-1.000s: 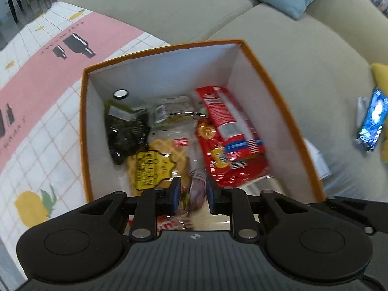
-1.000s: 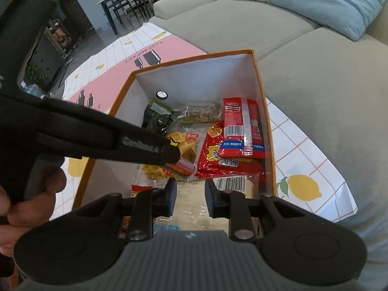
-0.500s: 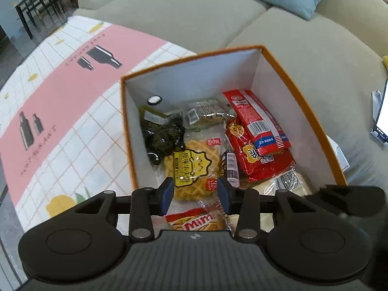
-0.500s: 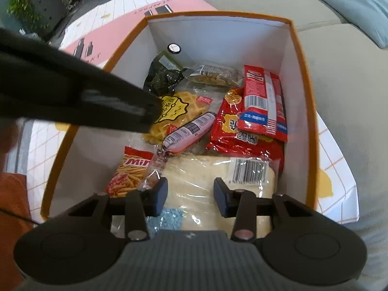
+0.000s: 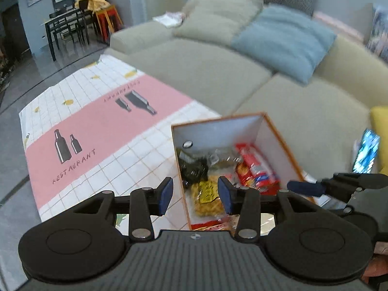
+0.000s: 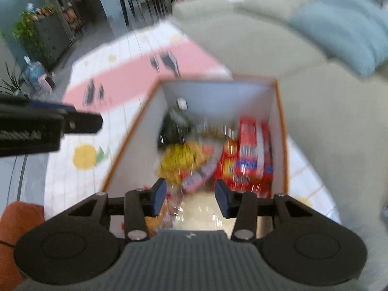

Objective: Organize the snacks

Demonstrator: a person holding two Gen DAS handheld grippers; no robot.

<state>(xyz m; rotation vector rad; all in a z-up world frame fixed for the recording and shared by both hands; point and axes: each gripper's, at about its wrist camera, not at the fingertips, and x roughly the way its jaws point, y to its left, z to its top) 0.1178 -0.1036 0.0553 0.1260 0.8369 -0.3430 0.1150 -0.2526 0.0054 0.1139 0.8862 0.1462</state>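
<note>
A: You're in a living room, with a grey sofa (image 5: pixel 206 72) behind a pink-and-white tablecloth (image 5: pixel 97 126).

B: Where are the snacks?

A: In the orange-edged box (image 5: pixel 276 140) on that cloth, against the sofa: red packets (image 5: pixel 257 169) on the right, a yellow waffle pack (image 5: pixel 208 194) in the middle, a dark bag (image 5: pixel 194 169) at the back left.

B: And my tools?

A: Your left gripper (image 5: pixel 195 196) is above the box's near left corner, jaws about half apart and empty. Your right gripper (image 6: pixel 190 197) is above the box's near end, jaws opening, nothing between the pads; that view is blurred.
</note>
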